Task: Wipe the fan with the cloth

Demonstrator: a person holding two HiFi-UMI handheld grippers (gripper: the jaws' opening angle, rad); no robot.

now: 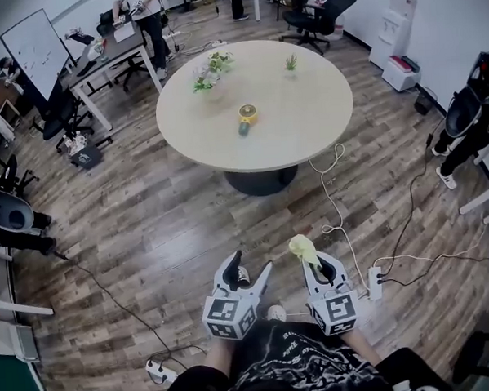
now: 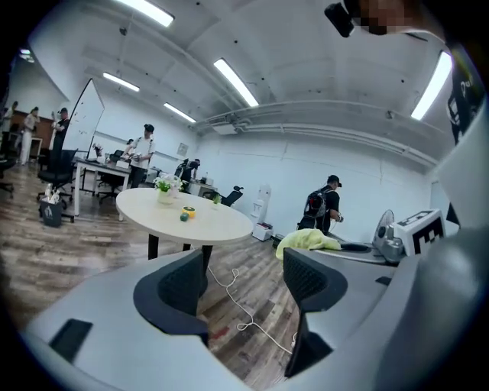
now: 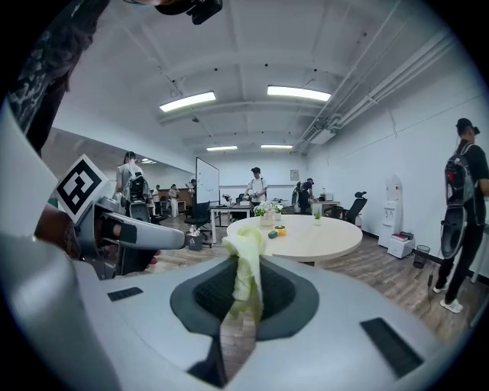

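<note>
Yellow-green cloth (image 1: pixel 300 246) clamped in my right gripper (image 1: pixel 322 267); left gripper (image 1: pixel 250 264) jaws apart, empty; small yellow item, likely the fan (image 1: pixel 248 114), mid-table (image 1: pixel 305 106) upper centre, well apart; I'd close in, brace it left, wipe lightly.

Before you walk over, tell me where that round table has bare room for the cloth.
On the round table, the near half, between the small yellow fan and the near rim, is bare; so is the right side, this side of the small potted plant. The far left is crowded by the flower pot.
</note>
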